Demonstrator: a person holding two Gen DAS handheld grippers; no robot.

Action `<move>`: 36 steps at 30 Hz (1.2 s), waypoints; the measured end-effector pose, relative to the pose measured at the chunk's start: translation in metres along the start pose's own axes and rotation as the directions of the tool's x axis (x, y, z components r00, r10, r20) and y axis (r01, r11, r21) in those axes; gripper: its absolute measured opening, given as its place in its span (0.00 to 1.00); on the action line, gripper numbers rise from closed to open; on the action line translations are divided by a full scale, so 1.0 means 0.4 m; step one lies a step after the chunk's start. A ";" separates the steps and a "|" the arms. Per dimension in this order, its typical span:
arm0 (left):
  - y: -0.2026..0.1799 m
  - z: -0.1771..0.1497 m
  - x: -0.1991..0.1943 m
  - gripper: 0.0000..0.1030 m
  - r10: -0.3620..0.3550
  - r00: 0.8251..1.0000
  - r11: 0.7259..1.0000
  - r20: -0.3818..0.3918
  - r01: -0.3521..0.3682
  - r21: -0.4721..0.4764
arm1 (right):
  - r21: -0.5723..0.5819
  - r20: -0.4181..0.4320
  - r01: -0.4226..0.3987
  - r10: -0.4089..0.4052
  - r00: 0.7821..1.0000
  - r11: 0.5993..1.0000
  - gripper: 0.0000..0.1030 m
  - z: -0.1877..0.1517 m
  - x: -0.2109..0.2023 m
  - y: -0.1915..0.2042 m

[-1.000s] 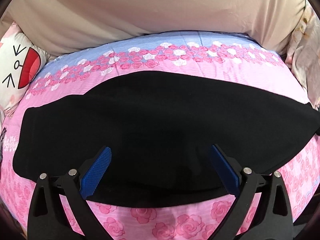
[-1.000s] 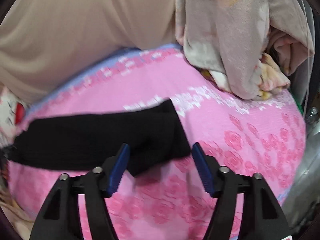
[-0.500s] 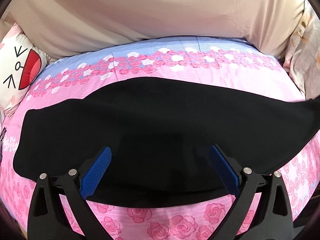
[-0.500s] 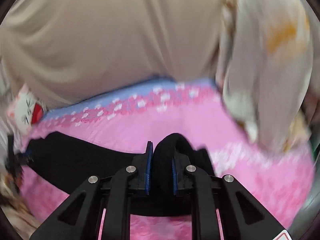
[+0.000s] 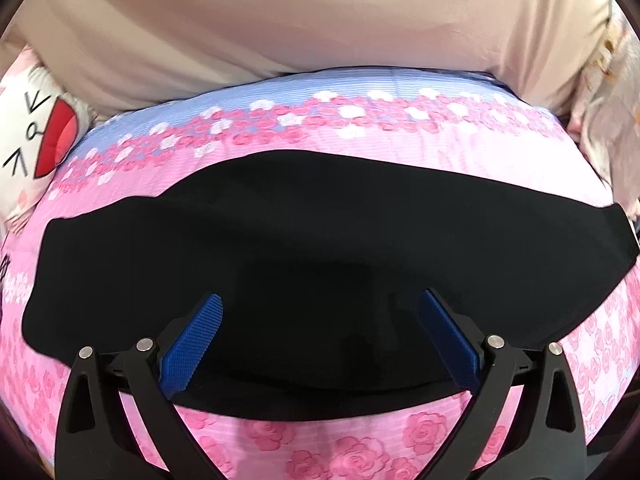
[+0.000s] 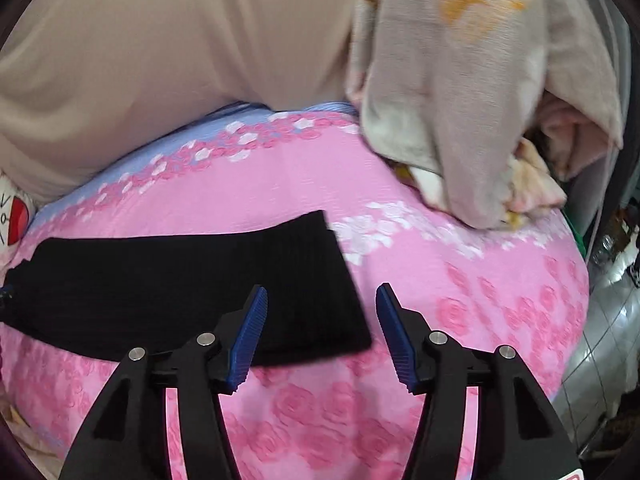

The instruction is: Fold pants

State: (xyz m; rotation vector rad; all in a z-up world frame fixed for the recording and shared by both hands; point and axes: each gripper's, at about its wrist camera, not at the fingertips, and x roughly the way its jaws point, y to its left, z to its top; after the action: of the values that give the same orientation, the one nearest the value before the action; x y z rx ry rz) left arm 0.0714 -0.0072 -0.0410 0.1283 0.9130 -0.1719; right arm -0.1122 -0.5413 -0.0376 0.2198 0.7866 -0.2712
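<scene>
Two hand-held grippers (angled down) [image 5: 320, 336] [image 6: 320, 320], above pants [image 5: 304, 256]

My left gripper [image 5: 320, 328] has glossy black forked arms, each with two round silver screws, and ribbed blue pads [image 5: 192, 346] inside the fingers. My right gripper [image 6: 322, 322] looks the same, with a red-and-white sticker [image 6: 574, 475] at its lower right corner.

Pink rose bedspread [image 5: 352, 440], beige wall [image 5: 320, 16]
</scene>
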 end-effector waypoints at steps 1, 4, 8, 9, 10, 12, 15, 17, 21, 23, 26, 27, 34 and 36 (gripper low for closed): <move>0.017 -0.002 -0.001 0.94 0.015 1.000 1.000 -0.004 -0.015 -0.017 | 0.004 -0.006 0.019 -0.019 1.000 1.000 0.54 -0.005 0.019 0.015; 0.127 -0.018 -0.002 0.95 0.070 0.997 0.990 -0.045 -0.075 -0.119 | 0.104 -0.014 -0.029 0.031 0.999 0.994 0.54 -0.042 0.066 0.059; 0.364 -0.086 -0.013 0.94 0.090 0.989 0.927 -0.117 -0.126 -0.353 | 0.122 -0.015 -0.135 0.138 0.990 0.983 0.54 -0.081 0.090 0.195; 0.418 -0.105 -0.020 0.94 0.083 0.989 0.903 -0.126 -0.128 -0.411 | 0.105 -0.020 -0.147 0.150 0.988 0.984 0.54 -0.088 0.093 0.236; 0.456 -0.119 -0.027 0.94 0.070 0.990 0.883 -0.126 -0.120 -0.453 | 0.091 -0.022 -0.153 0.156 0.987 0.984 0.55 -0.095 0.092 0.274; 0.545 -0.151 -0.043 0.94 0.014 0.995 0.825 -0.098 -0.067 -0.561 | 0.038 -0.047 -0.192 0.193 0.980 0.981 0.55 -0.109 0.098 0.373; 0.624 -0.178 -0.030 0.95 -0.076 0.993 0.753 -0.089 -0.002 -0.658 | -0.052 -0.081 -0.256 0.251 0.965 0.965 0.55 -0.125 0.103 0.512; 0.655 -0.196 -0.004 0.95 -0.165 0.983 0.713 -0.079 0.064 -0.699 | -0.141 -0.102 -0.290 0.278 0.955 0.946 0.55 -0.137 0.097 0.618; 0.712 -0.204 0.031 0.94 -0.237 0.970 0.661 -0.049 0.125 -0.740 | -0.272 -0.195 -0.409 0.366 0.910 0.871 0.56 -0.173 0.084 0.824; 0.731 -0.191 0.037 0.91 -0.239 0.971 0.666 -0.027 0.144 -0.732 | -0.355 -0.228 -0.450 0.392 0.892 0.819 0.60 -0.197 0.071 0.933; 0.731 -0.151 0.030 0.26 -0.160 0.986 0.758 -0.056 0.086 -0.646 | -0.448 -0.254 -0.478 0.405 0.878 0.755 0.65 -0.232 0.055 1.056; 0.733 -0.134 0.018 0.12 -0.136 0.989 0.783 -0.053 0.074 -0.617 | -0.461 -0.267 -0.491 0.412 0.871 0.739 0.65 -0.238 0.055 1.081; 0.821 -0.146 0.055 0.14 -0.244 0.966 0.771 -0.088 0.138 -0.621 | -0.511 -0.247 -0.468 0.398 0.883 0.721 0.65 -0.248 0.039 1.153; 0.811 -0.150 0.045 0.20 -0.241 0.968 0.794 -0.076 0.151 -0.589 | -0.524 -0.255 -0.436 0.354 0.900 0.732 0.65 -0.251 0.056 1.151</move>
State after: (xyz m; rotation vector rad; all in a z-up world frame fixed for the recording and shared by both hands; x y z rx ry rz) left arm 0.1014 0.3197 -0.0793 -0.5372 1.0915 -0.0692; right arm -0.0166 -0.0814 -0.0798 -0.1705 0.9036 0.4015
